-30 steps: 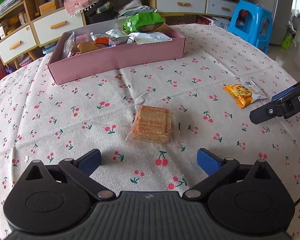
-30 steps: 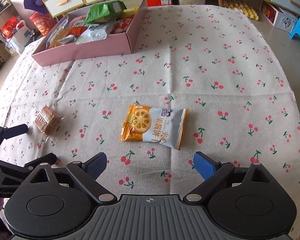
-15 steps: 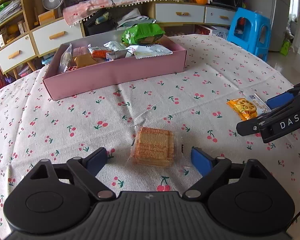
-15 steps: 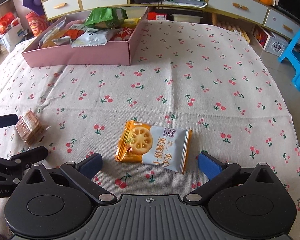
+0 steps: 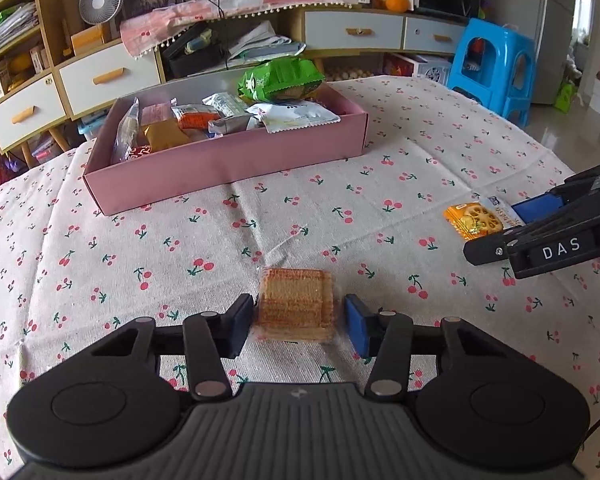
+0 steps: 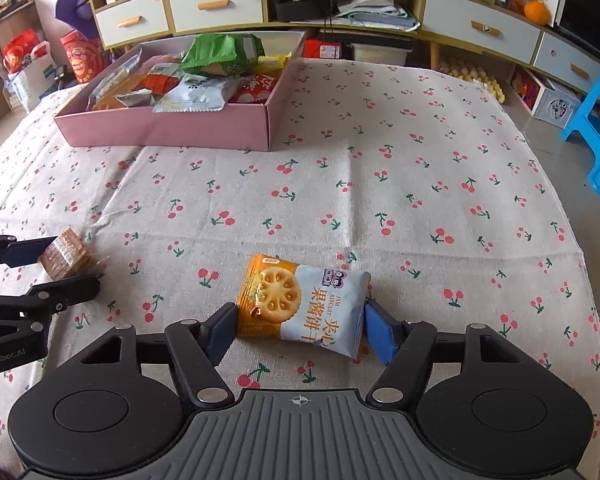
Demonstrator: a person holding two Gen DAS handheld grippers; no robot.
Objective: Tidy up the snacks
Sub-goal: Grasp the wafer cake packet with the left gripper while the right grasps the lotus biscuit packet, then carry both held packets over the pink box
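A lived-in home: cherry-print tablecloth [image 5: 420, 152], drawer cabinets [image 5: 108, 76] (cluttered), desk fan [image 5: 100, 2].

On the desk [image 6: 380, 168], the snack box [image 6: 180, 132] sits far left; wafer pack [image 6: 66, 254] left of biscuit packet [image 6: 304, 304].

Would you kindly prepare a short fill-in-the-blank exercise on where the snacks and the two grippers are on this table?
1. The left gripper straddles a clear pack of ____.
2. The jam biscuit packet lies between the fingers of the ____ gripper.
3. The green bag rests in the ____ box.
4. The tablecloth is printed with ____.

Missing words: wafers; right; pink; cherries
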